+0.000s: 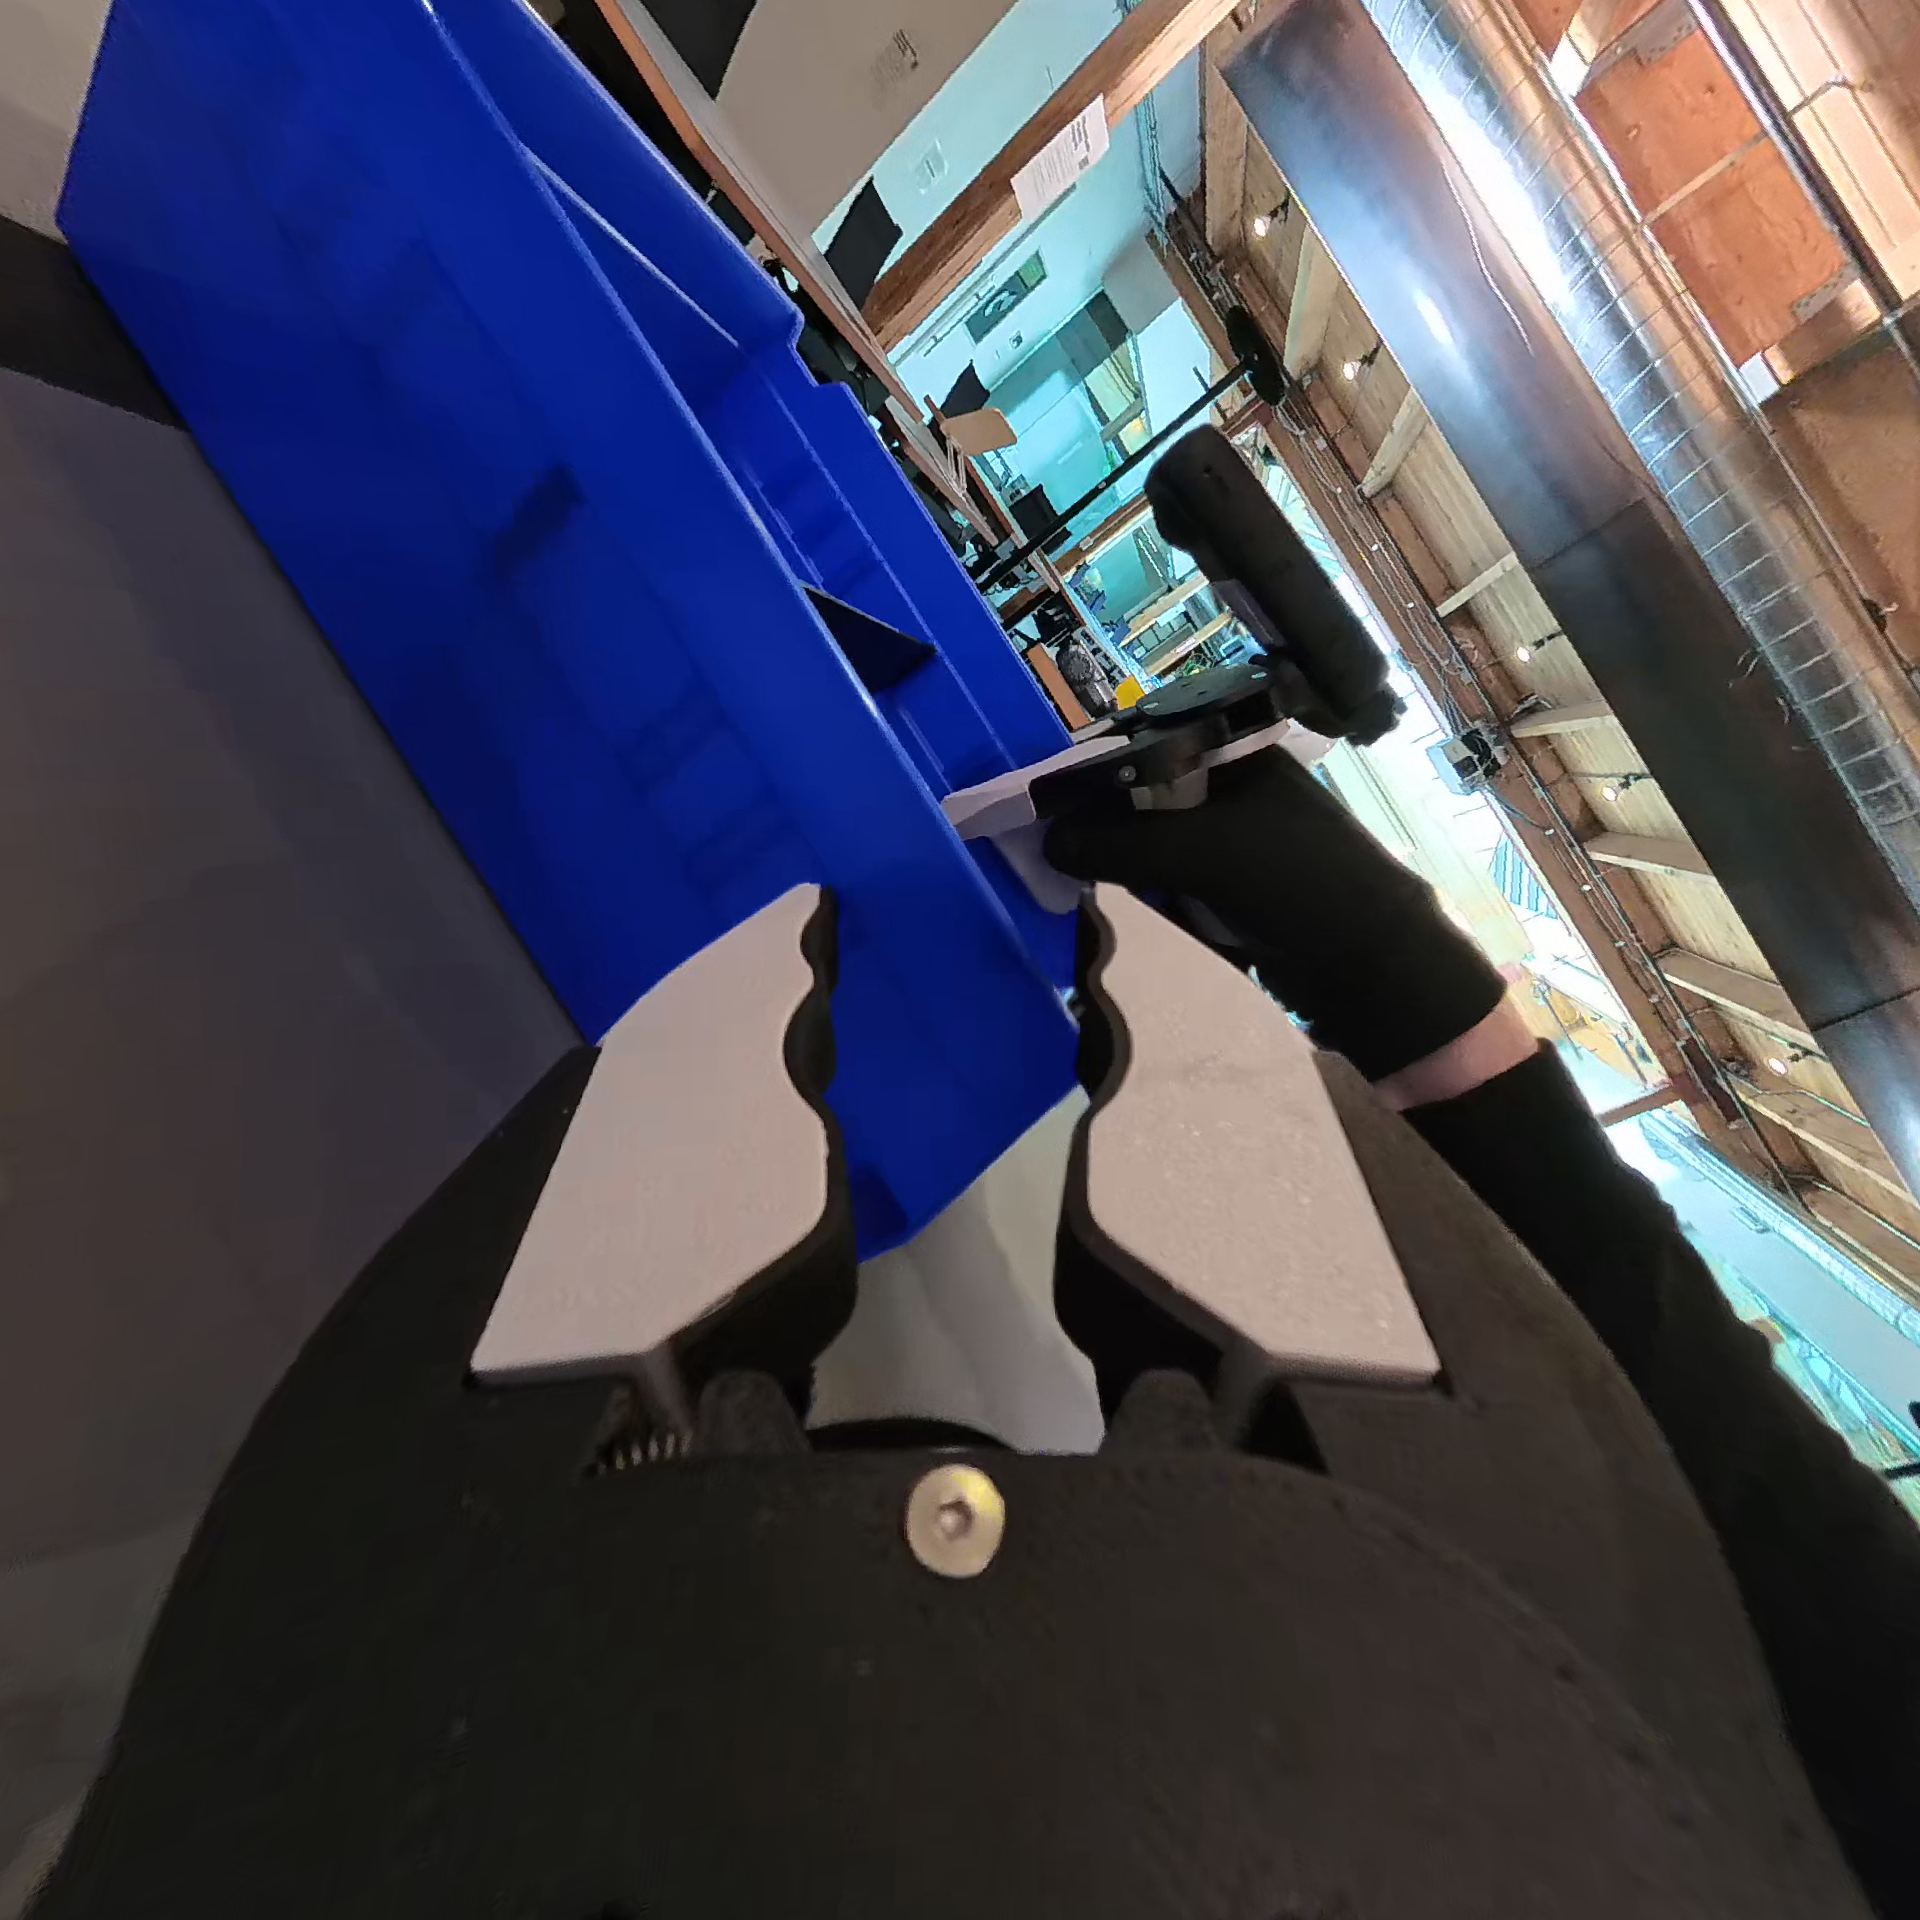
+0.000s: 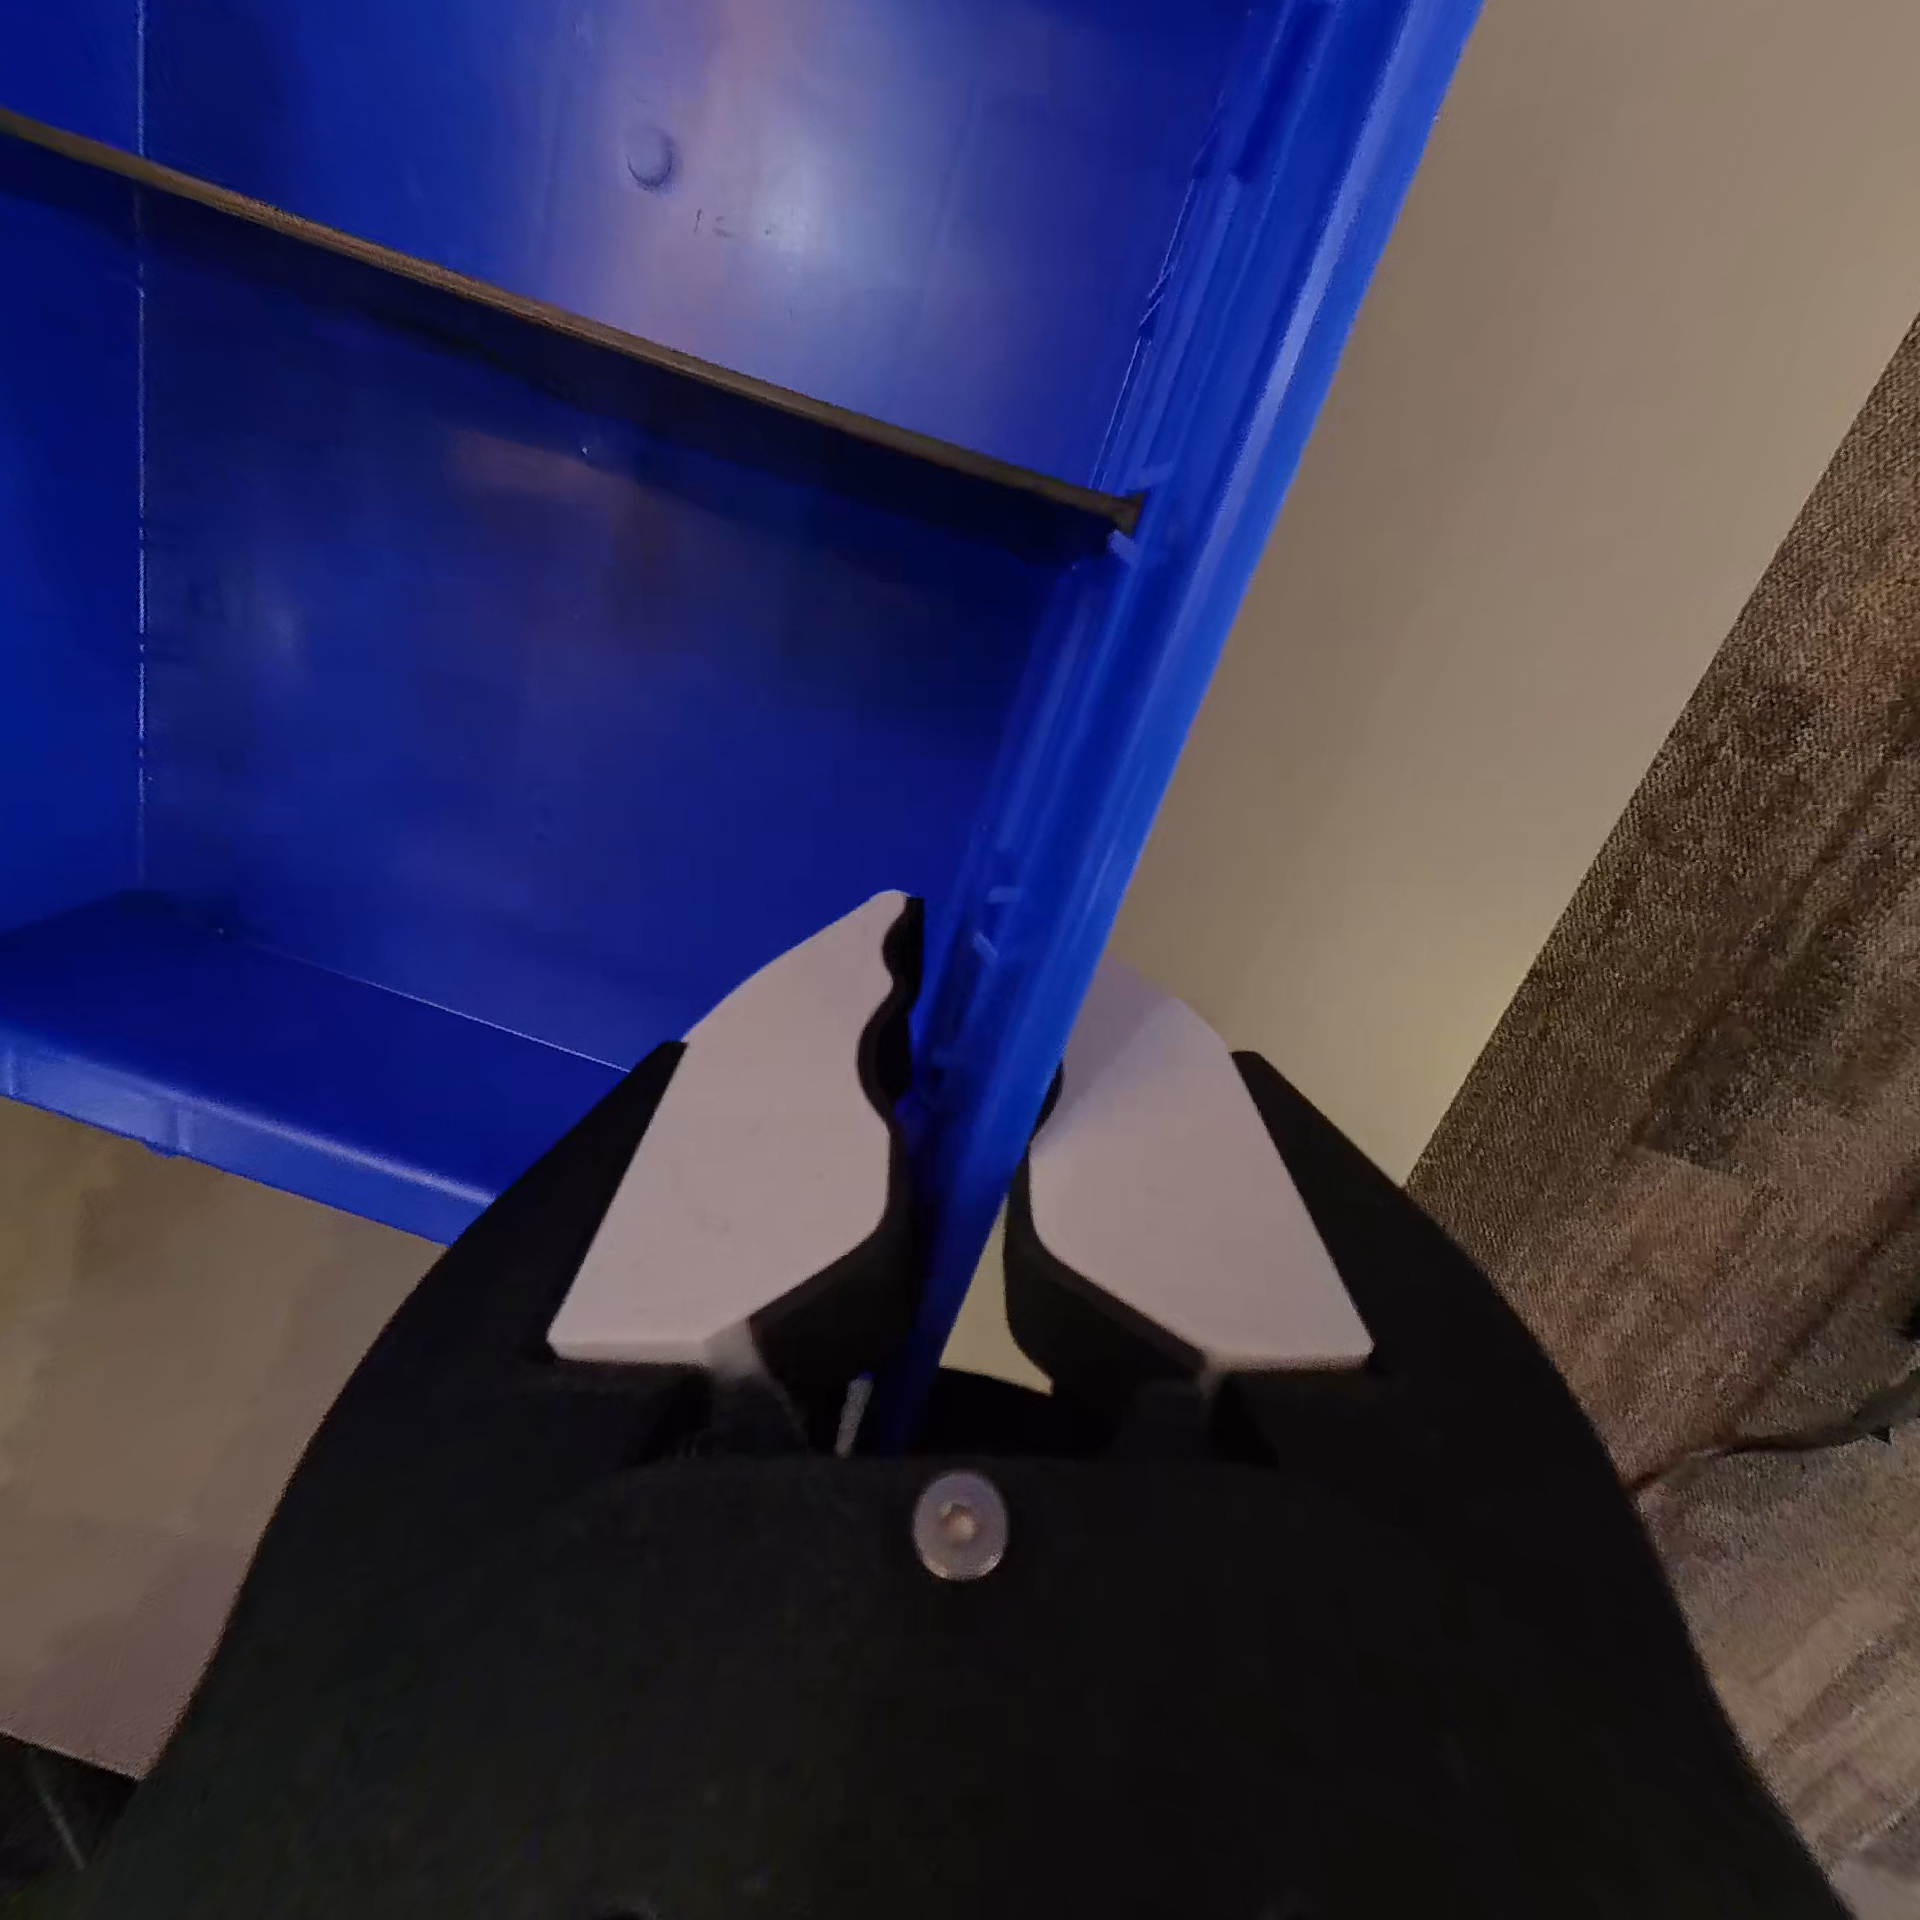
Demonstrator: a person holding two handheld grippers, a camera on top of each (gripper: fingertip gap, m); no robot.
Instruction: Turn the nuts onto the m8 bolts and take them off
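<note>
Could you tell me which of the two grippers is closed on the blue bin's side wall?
The right gripper: its fingers pinch the blue bin's wall from both sides. The left gripper stands open, clamping nothing.

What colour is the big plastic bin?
Bright blue. The bin shows best in the right wrist view.

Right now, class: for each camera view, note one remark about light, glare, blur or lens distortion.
Left wrist view: bright light from the ceiling overexposes the background, and the wide lens tilts the blue bin. Right wrist view: soft pale glare patches lie on the bin's inner wall; its straight rim bows into a curve.
</note>
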